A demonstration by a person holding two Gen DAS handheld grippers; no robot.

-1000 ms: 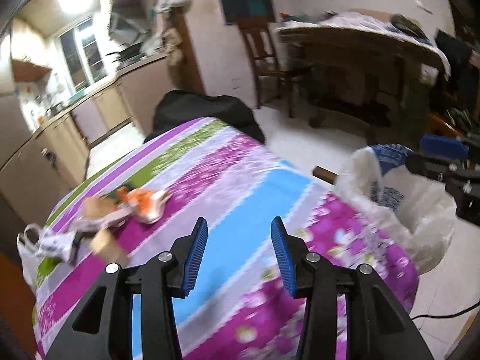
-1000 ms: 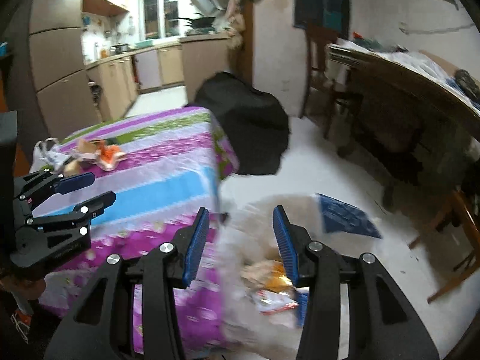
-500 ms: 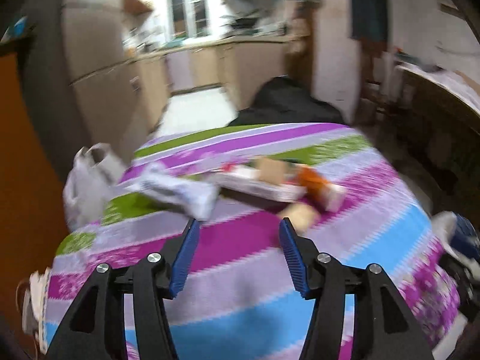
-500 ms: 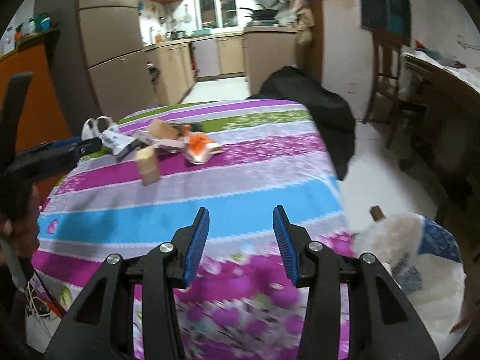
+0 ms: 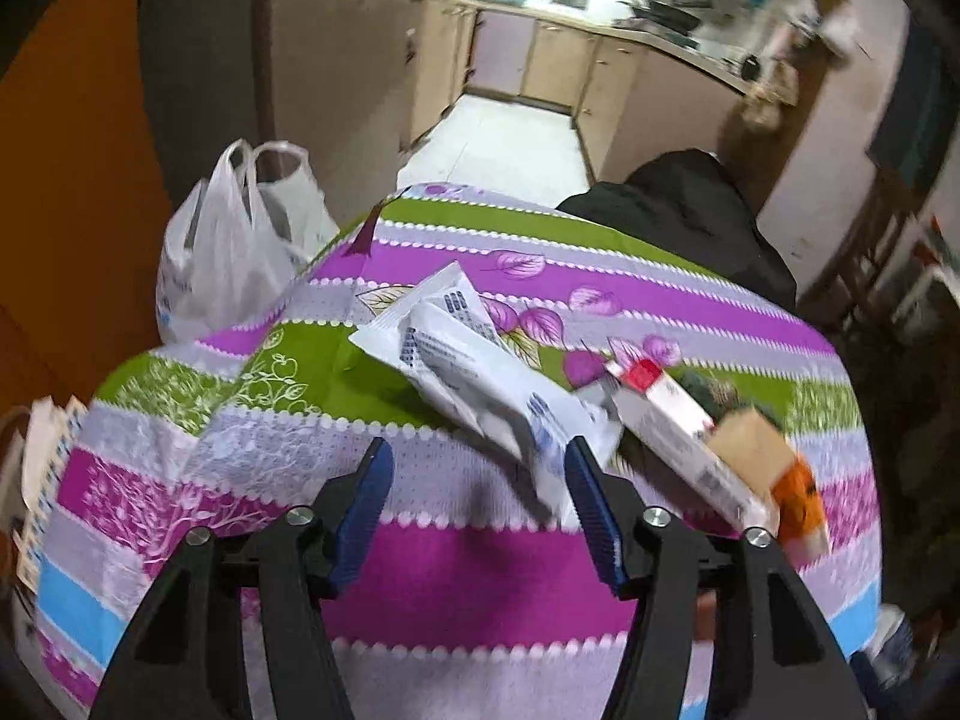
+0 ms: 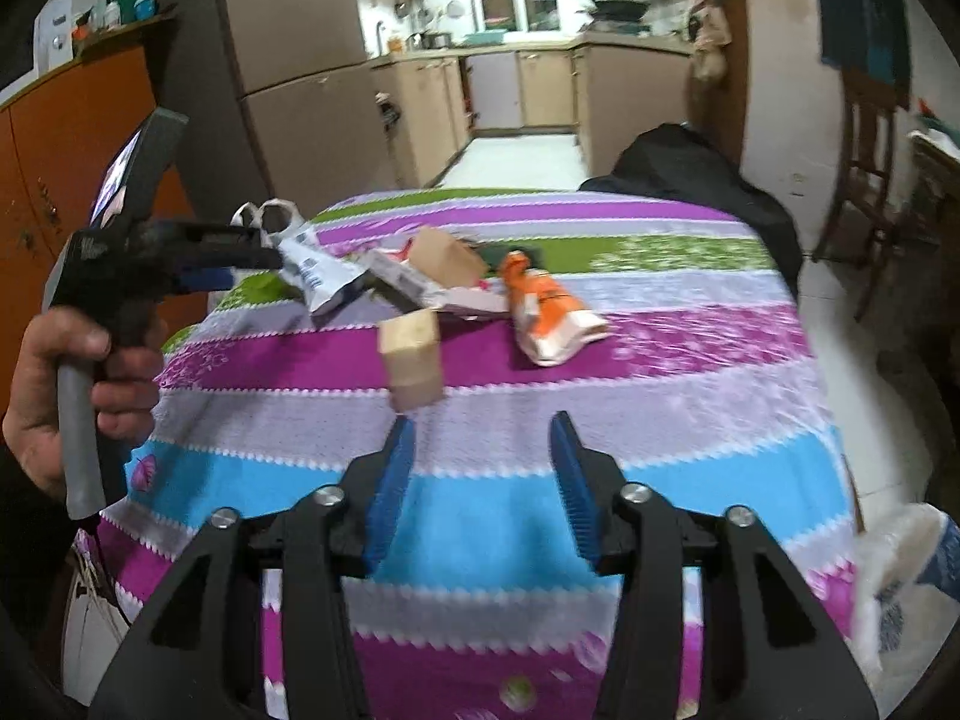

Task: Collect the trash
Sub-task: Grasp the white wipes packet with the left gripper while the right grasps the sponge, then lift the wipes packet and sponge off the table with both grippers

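Trash wrappers (image 5: 480, 384) lie near the striped table's (image 6: 480, 516) far-left edge; both grippers, left (image 5: 480, 504) and right (image 6: 483, 480), just widened, empty.

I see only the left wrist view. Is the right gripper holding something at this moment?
Observer: No. The right gripper is open. Its jaws have just been opening, and nothing is between them.
Operator: What lies nearest in front of it?
Observer: A small beige block on the striped tablecloth.
Operator: How does the left gripper look from that side?
Observer: The left gripper, jaws just opening, has its tips at the end of the white printed plastic wrapper. I cannot tell if they touch it.
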